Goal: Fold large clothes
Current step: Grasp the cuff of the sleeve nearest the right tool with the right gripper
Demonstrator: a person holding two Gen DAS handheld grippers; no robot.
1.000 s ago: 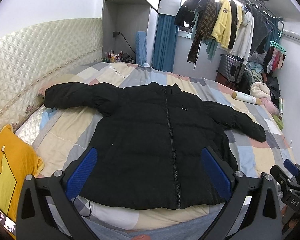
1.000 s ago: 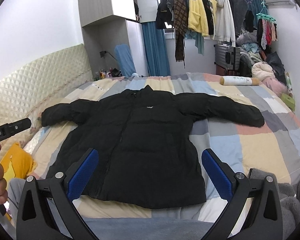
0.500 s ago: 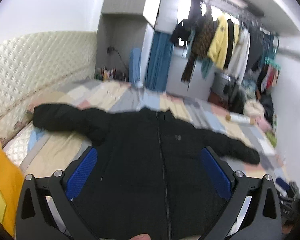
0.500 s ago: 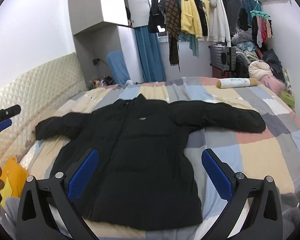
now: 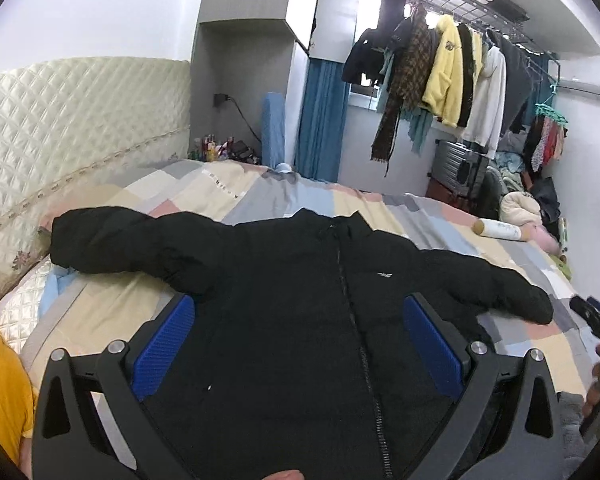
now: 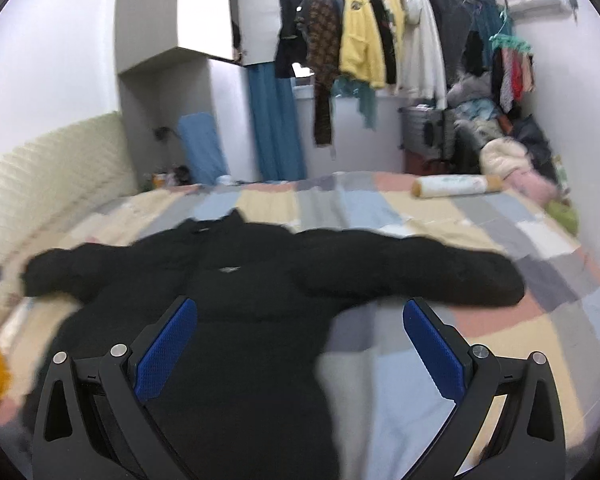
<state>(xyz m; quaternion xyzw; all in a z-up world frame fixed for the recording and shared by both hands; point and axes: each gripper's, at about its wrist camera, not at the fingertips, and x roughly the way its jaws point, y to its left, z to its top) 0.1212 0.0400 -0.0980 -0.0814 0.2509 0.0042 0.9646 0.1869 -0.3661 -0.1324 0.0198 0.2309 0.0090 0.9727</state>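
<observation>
A large black puffer jacket (image 5: 300, 320) lies flat and zipped on the patchwork bed, sleeves spread to both sides; it also shows in the right wrist view (image 6: 240, 300), blurred. My left gripper (image 5: 300, 344) is open and empty, held above the jacket's middle. My right gripper (image 6: 300, 344) is open and empty, above the jacket's right side, just below the right sleeve (image 6: 420, 276). The right gripper also shows at the right edge of the left wrist view (image 5: 596, 320).
The bed (image 5: 268, 192) has a quilted headboard (image 5: 60, 128) on the left. A yellow pillow (image 5: 0, 380) lies at the near left. A white roll (image 6: 452, 186) lies at the far right. Hung clothes (image 5: 444, 72) and a suitcase (image 5: 460, 168) stand behind.
Both grippers have moved forward and lower over the jacket, which now fills more of each view. Both stay open and empty. The jacket has not moved.
</observation>
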